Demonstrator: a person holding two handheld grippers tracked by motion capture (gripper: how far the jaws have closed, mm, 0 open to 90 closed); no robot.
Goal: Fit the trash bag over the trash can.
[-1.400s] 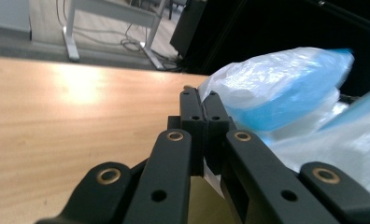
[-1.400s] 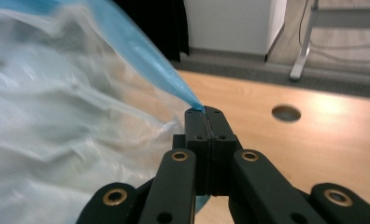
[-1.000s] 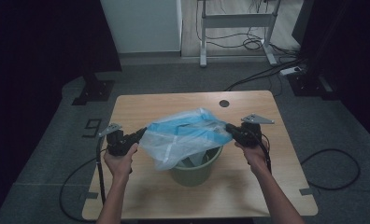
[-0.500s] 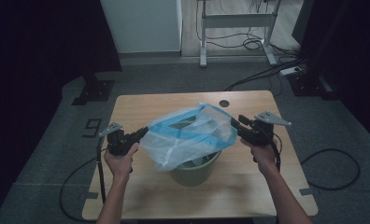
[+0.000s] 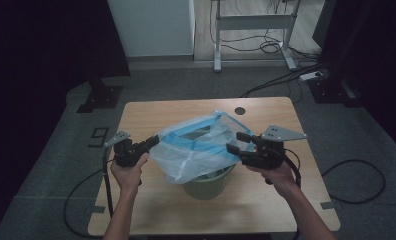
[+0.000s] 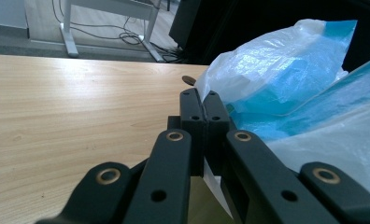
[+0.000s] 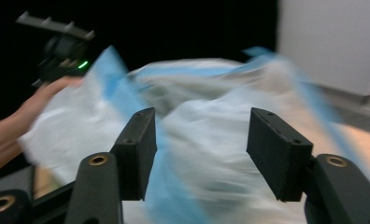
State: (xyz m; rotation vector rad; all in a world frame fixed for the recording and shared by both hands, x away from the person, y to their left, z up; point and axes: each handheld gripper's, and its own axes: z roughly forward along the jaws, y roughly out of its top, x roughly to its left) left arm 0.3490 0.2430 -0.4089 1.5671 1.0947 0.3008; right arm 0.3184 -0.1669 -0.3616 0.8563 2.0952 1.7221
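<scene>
- Your left claw (image 5: 153,142) has its jaws pressed together on the edge of the plastic bag (image 5: 198,150); in the left gripper view the two black tips (image 6: 204,109) meet with a sliver of film between them.
- Your right claw (image 5: 238,142) stands wide, its jaws well apart; in the right gripper view the bag (image 7: 220,135) lies beyond the gap between them, blurred, and I cannot tell whether either pad touches it.
- Your left hand (image 5: 128,170) grips its tool at the near left of the bench (image 5: 151,112), and your right hand (image 5: 278,175) grips the other at the near right.
- Between the two claws hangs the bag, translucent white with blue bands, spread open and lifted above the green bin (image 5: 206,185).
- That bin stands on the bench near its front edge, roughly midway between your hands; the bag's lower part drapes down over the bin's rim.
- A small dark round spot (image 5: 240,110) sits on the bench top toward the far edge, behind the bag.
- From the right gripper view your left hand (image 7: 43,100) and its tool (image 7: 61,51), with a green light on, show at the bag's far side.
- Cables (image 5: 358,187) trail over the grey floor on either side of the bench.
</scene>
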